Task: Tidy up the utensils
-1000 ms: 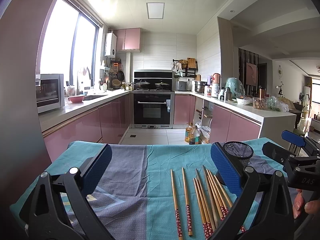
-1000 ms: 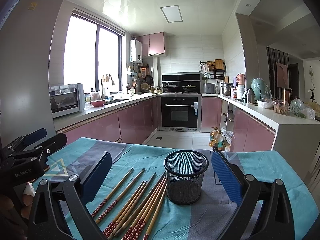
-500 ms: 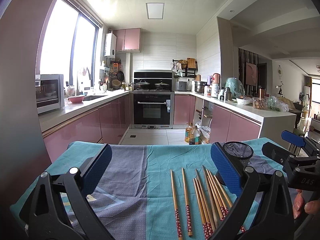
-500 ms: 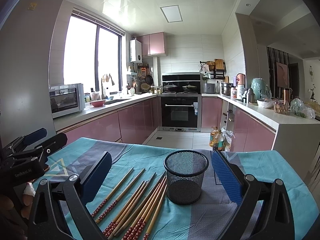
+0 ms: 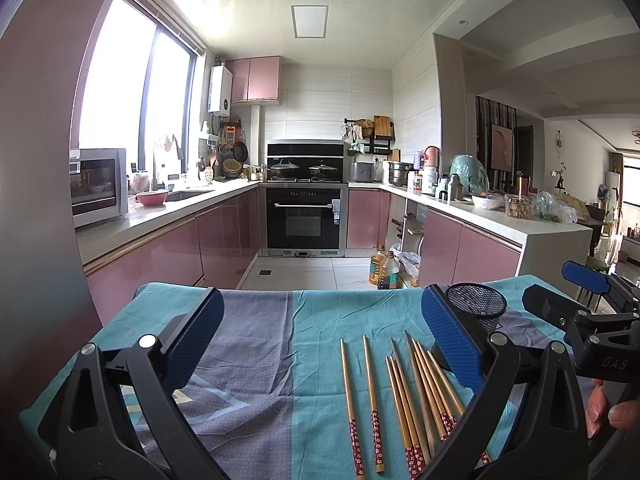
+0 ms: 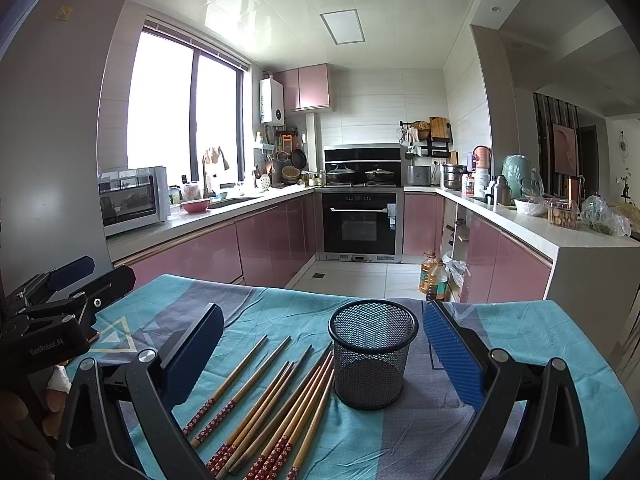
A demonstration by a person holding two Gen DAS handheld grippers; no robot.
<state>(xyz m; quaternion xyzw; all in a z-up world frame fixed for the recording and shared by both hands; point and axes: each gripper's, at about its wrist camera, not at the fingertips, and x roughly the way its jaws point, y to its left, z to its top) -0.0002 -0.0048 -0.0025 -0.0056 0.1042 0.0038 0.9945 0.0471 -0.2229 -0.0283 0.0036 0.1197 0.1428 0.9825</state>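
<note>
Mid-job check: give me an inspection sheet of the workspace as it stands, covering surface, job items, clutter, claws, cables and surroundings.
Surface: table under a teal and grey cloth, a little creased.
Job's things: wooden chopsticks lying loose in a fan on the cloth, red patterned ends toward the cameras; black mesh cup upright to their right, nothing seen inside.
Clutter: nothing seen on the cloth besides these.
Claws: left claw open, holding nothing; right claw open, holding nothing, the cup between its fingers but untouched.
Cables: nothing seen.
Surroundings: kitchen with pink cabinets, oven, crowded counter, oil bottles on the floor.
</note>
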